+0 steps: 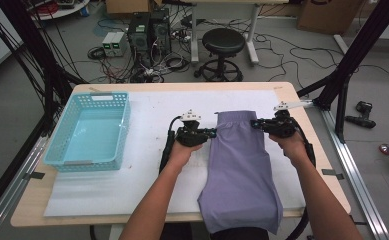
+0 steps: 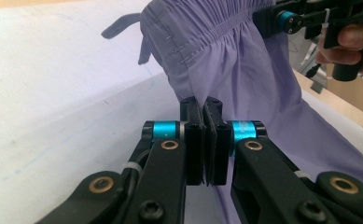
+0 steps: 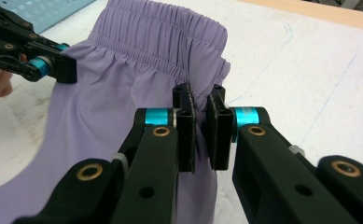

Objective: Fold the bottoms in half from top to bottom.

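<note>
The lilac shorts (image 1: 241,165) lie lengthwise on the white mat (image 1: 147,150) right of the tabletop's (image 1: 32,202) centre, elastic waistband toward 12 o'clock and legs draping over the near edge at 6 o'clock. The left tongs (image 1: 213,133) pinch the waistband's 9 o'clock corner, jaws clamped on the fabric; the right tongs (image 1: 254,123) pinch its 3 o'clock corner likewise. A turquoise basket (image 1: 89,131) stands well apart toward 9 o'clock.

Black fingers (image 2: 215,140), cyan collars, brass rivets
</note>
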